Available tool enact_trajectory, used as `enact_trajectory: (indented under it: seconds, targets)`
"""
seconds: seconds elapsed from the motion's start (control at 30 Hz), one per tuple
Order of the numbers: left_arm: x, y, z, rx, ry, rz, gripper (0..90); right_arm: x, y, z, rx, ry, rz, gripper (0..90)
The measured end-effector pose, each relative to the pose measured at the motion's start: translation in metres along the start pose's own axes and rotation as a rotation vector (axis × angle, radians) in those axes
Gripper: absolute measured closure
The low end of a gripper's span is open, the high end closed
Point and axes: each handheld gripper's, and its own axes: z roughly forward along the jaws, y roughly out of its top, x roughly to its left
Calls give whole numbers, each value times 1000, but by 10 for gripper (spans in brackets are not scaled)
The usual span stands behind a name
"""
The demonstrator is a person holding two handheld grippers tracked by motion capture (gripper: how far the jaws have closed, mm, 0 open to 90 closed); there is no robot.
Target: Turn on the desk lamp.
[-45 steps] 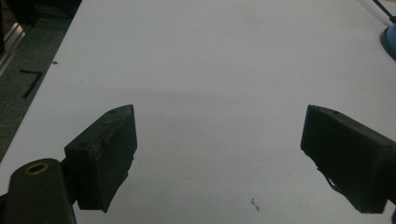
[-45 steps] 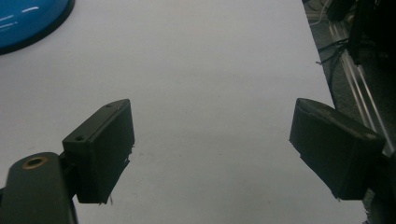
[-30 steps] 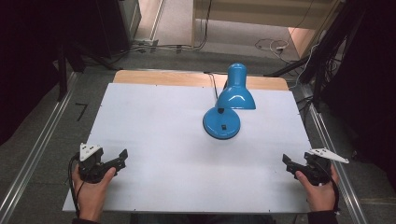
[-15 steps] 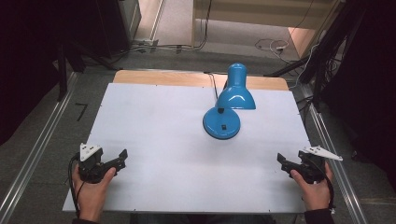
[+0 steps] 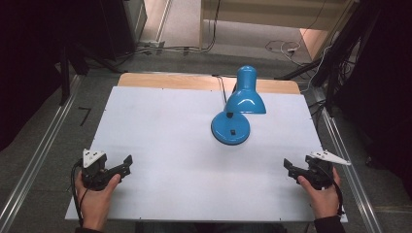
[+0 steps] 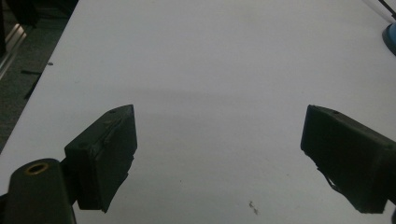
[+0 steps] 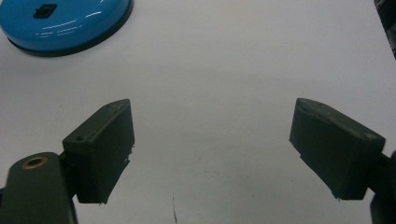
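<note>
While both hand-held grippers, left and right, sat spread and empty, the lamp looked rigid, glossy, bottom-heavy; probably best grabbed by its neck.

The table is surfaced in plain white, with a strip of light wood exposed along its far edge. The lamp is finished in glossy blue; a black switch is set into its round base, and the base is edged in black. Both grippers are black, each topped with a pale grey plate.
</note>
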Motion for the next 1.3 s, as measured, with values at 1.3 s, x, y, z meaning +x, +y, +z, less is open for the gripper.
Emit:
enact_trajectory:
  seconds: [1.3]
  targets:
    - [-1,0,1,0,-2,9,109,25,15,19,-15,64,-56,126]
